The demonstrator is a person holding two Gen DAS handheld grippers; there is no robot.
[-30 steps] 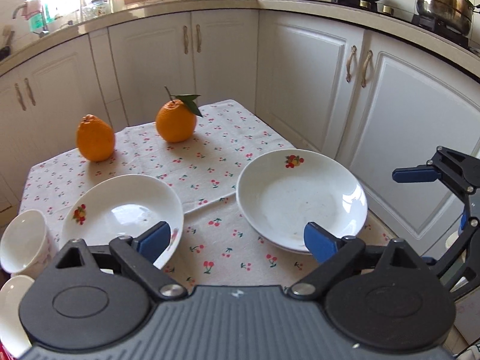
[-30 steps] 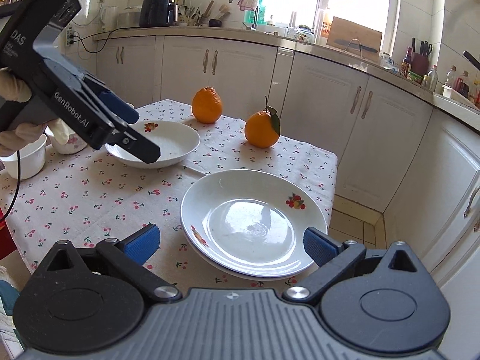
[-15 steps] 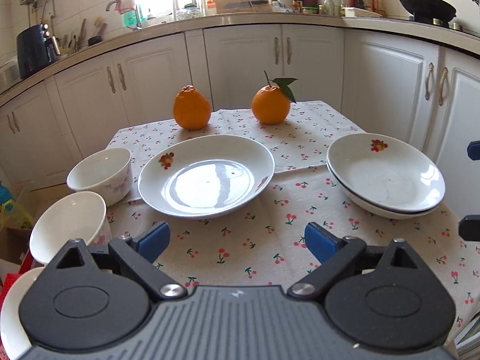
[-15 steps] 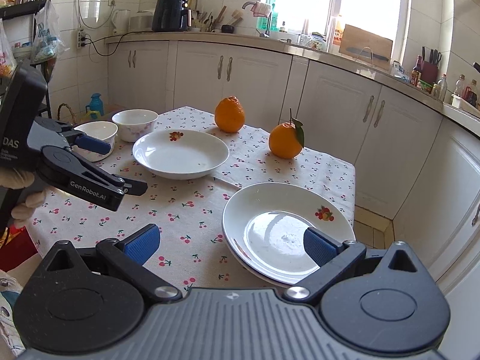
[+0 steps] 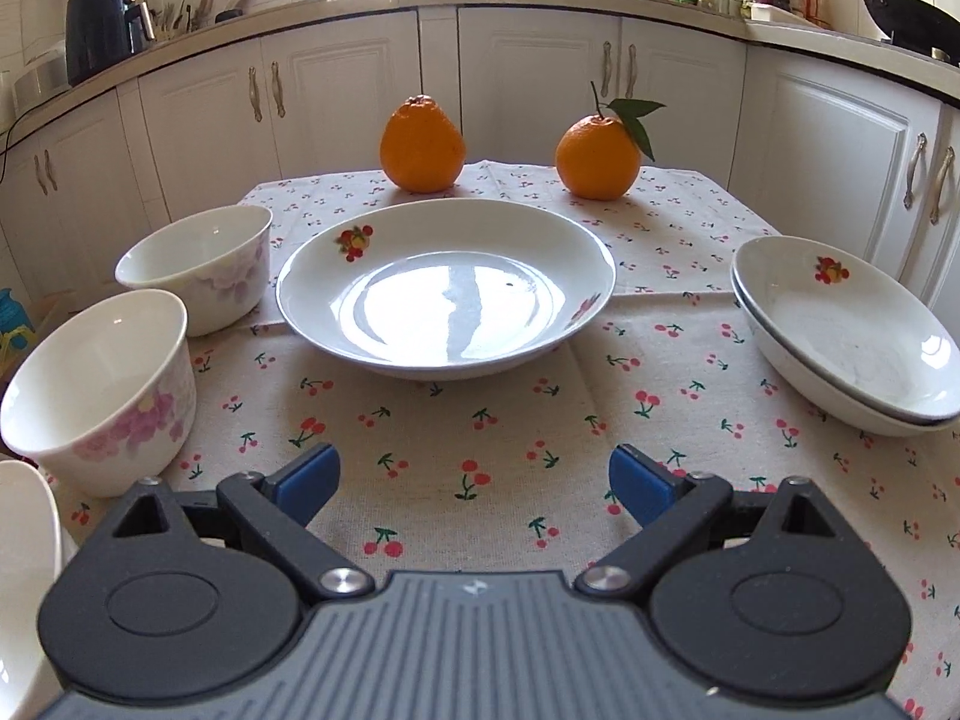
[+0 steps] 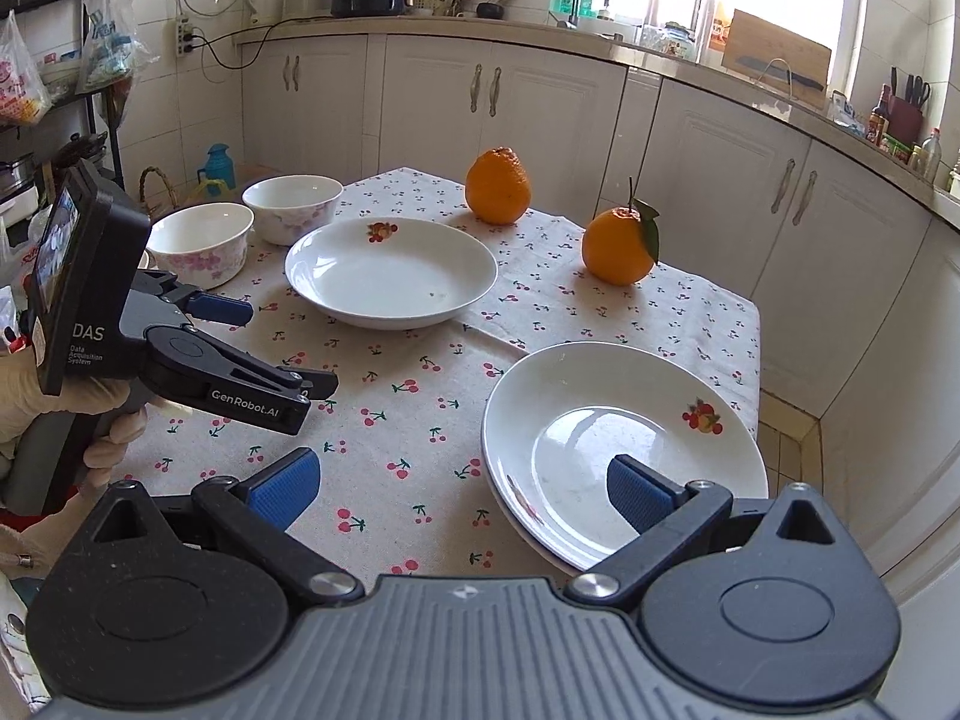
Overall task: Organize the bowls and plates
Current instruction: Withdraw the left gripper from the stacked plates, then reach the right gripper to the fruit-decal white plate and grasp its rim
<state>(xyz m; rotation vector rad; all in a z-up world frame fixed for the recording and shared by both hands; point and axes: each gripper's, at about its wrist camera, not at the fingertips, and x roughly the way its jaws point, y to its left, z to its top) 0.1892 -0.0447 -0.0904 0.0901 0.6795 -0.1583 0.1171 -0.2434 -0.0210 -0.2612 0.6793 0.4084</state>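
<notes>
Facing the lone plate (image 5: 445,294) at frame centre, the left gripper (image 5: 474,480) hangs released, likely lining up to move it onto the stack (image 5: 840,336) at right; right gripper (image 6: 462,489) released too.

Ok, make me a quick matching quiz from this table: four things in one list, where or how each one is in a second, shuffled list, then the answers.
Things:
1. single plate
2. stacked plates
3. leafy orange
4. two bowls

Places or states:
A. far edge of the table, stem and leaf still on
B. middle of the table, straight ahead of the open left gripper
C. left side, side by side
D. right side, one nested in another

Pairs: 1-B, 2-D, 3-A, 4-C
</notes>
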